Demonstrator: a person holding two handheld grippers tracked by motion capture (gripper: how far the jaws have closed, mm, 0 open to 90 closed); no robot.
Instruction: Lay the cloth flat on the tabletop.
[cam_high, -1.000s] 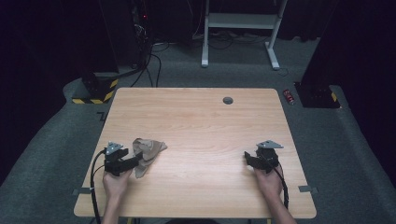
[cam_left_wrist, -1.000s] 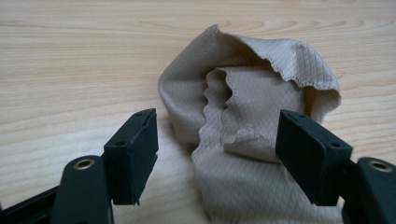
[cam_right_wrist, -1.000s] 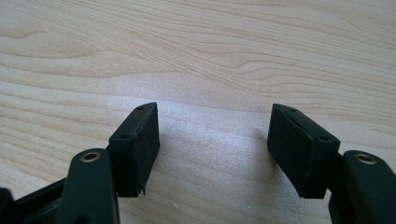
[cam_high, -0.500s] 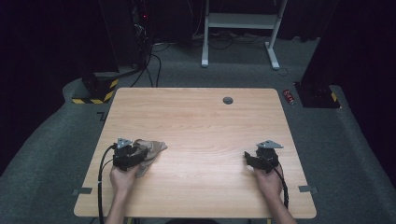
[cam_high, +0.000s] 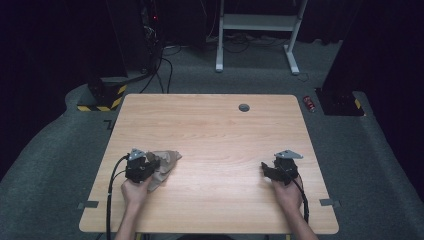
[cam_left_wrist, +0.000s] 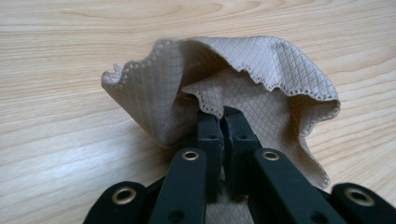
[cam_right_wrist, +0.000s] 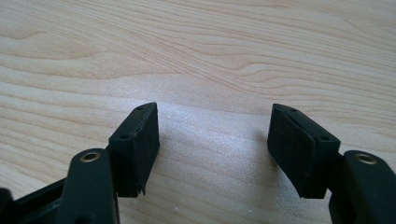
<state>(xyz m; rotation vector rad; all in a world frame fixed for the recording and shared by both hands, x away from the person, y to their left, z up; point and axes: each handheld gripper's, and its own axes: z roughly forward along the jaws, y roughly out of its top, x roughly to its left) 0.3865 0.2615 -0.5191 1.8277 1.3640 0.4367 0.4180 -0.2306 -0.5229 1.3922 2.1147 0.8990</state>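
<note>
Pale wood grain runs across the tabletop (cam_high: 215, 135), which stands in a dark room with grey carpet, cables and a white frame beyond its far edge. What has changed is on the person's left: a second ago the left gripper (cam_high: 150, 166) sat just short of the crumpled beige cloth (cam_high: 165, 162) with its fingers spread wide; now it has slid in over the cloth's near edge, and its jaws have just been closing with the fabric between them. In the left gripper view the two fingers (cam_left_wrist: 209, 130) stand nearly together, pinching a scalloped hem of the cloth (cam_left_wrist: 219, 79) at their tips, while the rest of the quilted fabric billows up beyond and to either side of them and a flap trails back under them toward the hand. The right gripper (cam_high: 270, 171) has not shifted; it rests on the wood well apart from the cloth, its fingers (cam_right_wrist: 137, 140) held wide with nothing but bare wood between them. By my reading the grasp is now made, so the cloth can be lifted or dragged, probably to spread or fold it; the pinch is thin and near a hem, so it may slip.
</note>
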